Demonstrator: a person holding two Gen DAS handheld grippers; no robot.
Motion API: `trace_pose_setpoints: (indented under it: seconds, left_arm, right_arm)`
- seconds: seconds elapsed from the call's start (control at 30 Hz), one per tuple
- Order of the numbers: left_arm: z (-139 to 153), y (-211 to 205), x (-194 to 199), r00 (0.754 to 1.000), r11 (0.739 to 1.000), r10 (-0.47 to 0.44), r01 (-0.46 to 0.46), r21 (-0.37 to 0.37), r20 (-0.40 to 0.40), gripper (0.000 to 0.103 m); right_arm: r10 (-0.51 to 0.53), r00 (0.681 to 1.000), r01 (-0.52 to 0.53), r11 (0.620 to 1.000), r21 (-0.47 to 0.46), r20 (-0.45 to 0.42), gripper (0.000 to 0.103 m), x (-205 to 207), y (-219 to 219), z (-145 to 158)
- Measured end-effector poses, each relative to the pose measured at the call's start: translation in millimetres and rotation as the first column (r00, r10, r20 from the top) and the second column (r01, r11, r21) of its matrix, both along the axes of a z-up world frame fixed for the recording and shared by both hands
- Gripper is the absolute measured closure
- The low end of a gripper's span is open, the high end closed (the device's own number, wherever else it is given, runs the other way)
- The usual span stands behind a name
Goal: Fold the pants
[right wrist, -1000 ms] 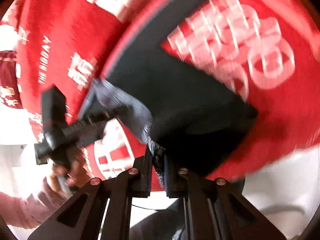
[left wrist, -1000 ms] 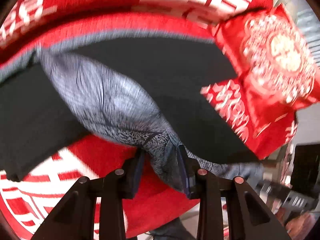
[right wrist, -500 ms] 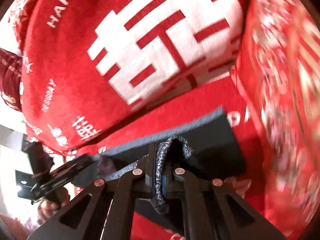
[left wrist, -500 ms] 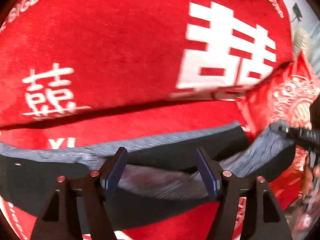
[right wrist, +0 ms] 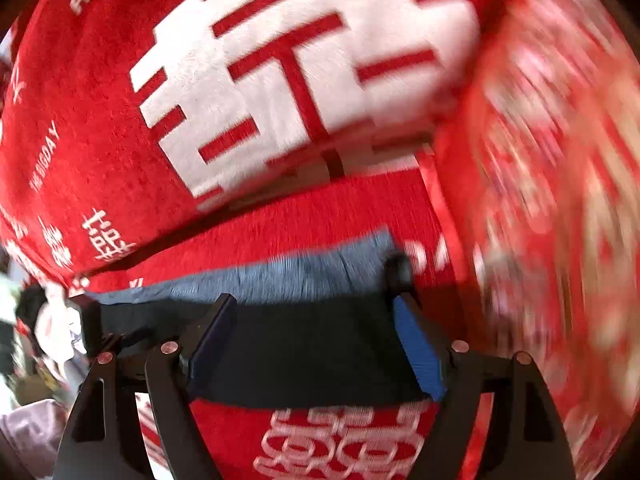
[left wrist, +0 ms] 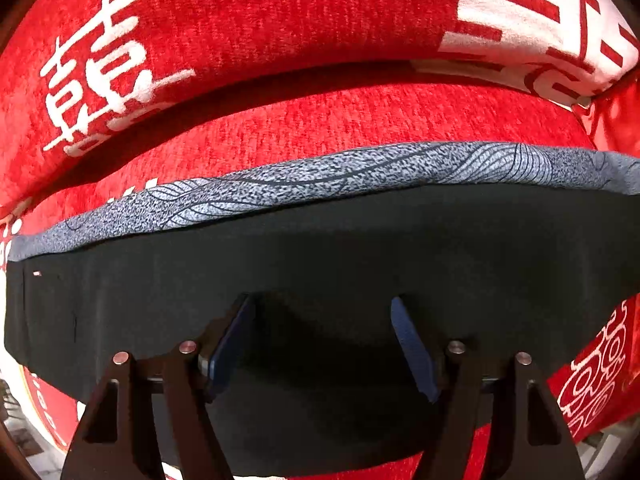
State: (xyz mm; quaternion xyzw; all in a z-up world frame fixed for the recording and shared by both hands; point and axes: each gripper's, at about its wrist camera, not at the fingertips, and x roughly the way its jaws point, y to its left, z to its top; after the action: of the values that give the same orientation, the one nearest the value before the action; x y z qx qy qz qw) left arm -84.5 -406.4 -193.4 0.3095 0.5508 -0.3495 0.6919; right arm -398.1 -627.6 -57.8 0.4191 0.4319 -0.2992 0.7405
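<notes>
Black pants (left wrist: 320,248), beneath spread left hand-held gripper (left wrist: 322,340)

A red plush seat (left wrist: 360,120), printed with white characters, carries everything here. Across it the pants (left wrist: 320,248) lie flat as a wide black band running left to right, with a grey patterned strip along their far edge. Behind them rises a red back cushion (left wrist: 260,12) with large white characters, touching the seat along a shadowed crease. At the far right a red patterned cushion (right wrist: 552,160) rests on the seat, blurred.
</notes>
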Motion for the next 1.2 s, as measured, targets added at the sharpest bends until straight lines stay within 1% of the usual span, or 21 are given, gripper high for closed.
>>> trace_pose_setpoints:
  seconds: [0.07,0.13,0.17,0.23,0.27,0.3,0.37,0.4,0.43,0.5,0.57,0.63,0.73,0.83,0.9,0.93,0.97,1.0,1.07,1.13,1.2]
  left_arm:
    - [-2.1,1.0,3.9,1.0,1.0,0.015,-0.015,-0.001,-0.009,0.027]
    - [-3.1,3.0,6.3,1.0,1.0,0.01,-0.01,0.001,-0.01,0.027]
    - [-3.3,2.5,6.8,1.0,1.0,0.004,-0.004,0.002,-0.007,0.027]
    - [-2.4,1.8,8.8,1.0,1.0,-0.001,0.001,0.009,-0.005,0.027]
    - [-1.5,1.7,10.8,1.0,1.0,0.003,-0.003,0.014,0.0,0.027]
    - [0.0,-0.5,13.0,1.0,1.0,0.007,-0.007,0.019,0.005,0.027]
    - [1.9,-1.2,18.7,1.0,0.999,0.021,-0.022,0.039,0.009,0.027]
    - [4.3,-0.7,21.9,1.0,0.999,0.029,-0.029,0.043,0.008,0.027]
    - [8.5,0.6,27.1,0.999,0.999,0.038,-0.038,0.038,0.011,0.027]
    - [18.9,1.7,35.8,0.998,0.998,0.051,-0.052,0.019,0.03,0.027]
    - [28.5,1.5,44.9,0.997,0.998,0.064,-0.064,-0.001,0.051,0.027]
    - [32.3,-1.3,50.8,0.996,0.998,0.065,-0.065,-0.007,0.069,0.027]
    - [27.5,-11.5,47.7,0.994,0.999,0.047,-0.049,0.015,0.099,0.027]
    - [17.4,-22.0,41.8,0.995,0.999,0.029,-0.033,0.035,0.1,0.027]
    - [3.6,-19.8,34.2,0.995,0.997,0.014,-0.022,0.077,0.099,0.027]
    - [-5.1,-15.0,31.6,0.995,0.995,0.008,-0.017,0.097,0.095,0.023]
    - [-6.2,-7.6,31.8,0.994,0.997,0.02,-0.027,0.072,0.103,0.019]
    - [-5.2,0.5,34.3,0.993,0.997,0.036,-0.042,0.059,0.111,0.015]
    - [-4.6,10.7,38.2,0.995,0.996,0.049,-0.055,0.066,0.085,0.015]
    - [-1.6,23.8,43.4,0.994,0.993,0.078,-0.086,0.087,0.082,0.015]
    - [2.8,37.9,50.0,0.99,0.988,0.112,-0.12,0.095,0.085,0.015]
  right_arm:
    - [-0.071,0.996,0.074,0.994,0.081,-0.05,0.023,-19.3,7.3,-20.1]
    - [-0.147,0.983,0.164,0.971,0.173,-0.105,0.04,-37.1,10.5,-52.5]
    - [-0.186,0.976,0.207,0.955,0.211,-0.114,0.044,-43.1,9.0,-65.5]
    - [-0.276,0.956,0.292,0.917,0.272,-0.096,0.089,-54.0,2.8,-88.8]
    - [-0.28,0.955,0.295,0.914,0.28,-0.094,0.09,-51.7,-1.1,-92.4]
    - [-0.264,0.961,0.276,0.926,0.256,-0.082,0.091,-45.4,-4.6,-88.9]
    - [-0.193,0.979,0.202,0.966,0.161,-0.069,0.091,-32.3,-6.5,-70.7]
    - [-0.168,0.982,0.18,0.972,0.151,-0.09,0.089,-30.1,-5.9,-67.9]
    - [-0.164,0.978,0.185,0.967,0.177,-0.126,0.082,-31.9,-5.9,-69.9]
    - [-0.173,0.965,0.214,0.954,0.209,-0.198,0.076,-40.1,-1.8,-70.8]
    - [-0.174,0.969,0.204,0.964,0.172,-0.175,0.076,-47.1,4.2,-58.2]
    - [-0.167,0.976,0.181,0.979,0.095,-0.14,0.076,-46.2,7.9,-36.9]
    - [-0.126,0.987,0.129,0.991,0.02,-0.103,0.076,-26.4,2.5,-20.3]
    - [-0.1,0.99,0.102,0.995,0.011,-0.101,0.076,1.5,-17.8,-32.8]
    - [-0.073,0.991,0.077,0.997,0.027,-0.115,0.076,17.2,-28.0,-49.5]
    - [-0.054,0.987,0.062,0.997,0.048,-0.152,0.076,23.1,-31.6,-63.0]
    - [-0.039,0.978,0.058,0.994,0.089,-0.203,0.076,24.7,-32.5,-80.3]
    - [-0.031,0.976,0.059,0.99,0.125,-0.217,0.076,24.4,-30.7,-86.8]
    - [-0.047,0.985,0.066,0.992,0.111,-0.168,0.075,16.2,-26.6,-84.4]
    - [-0.032,0.985,0.056,0.989,0.138,-0.171,0.074,12.4,-22.7,-80.6]
    - [-0.035,0.985,0.06,0.988,0.141,-0.168,0.066,9.7,-17.4,-73.5]
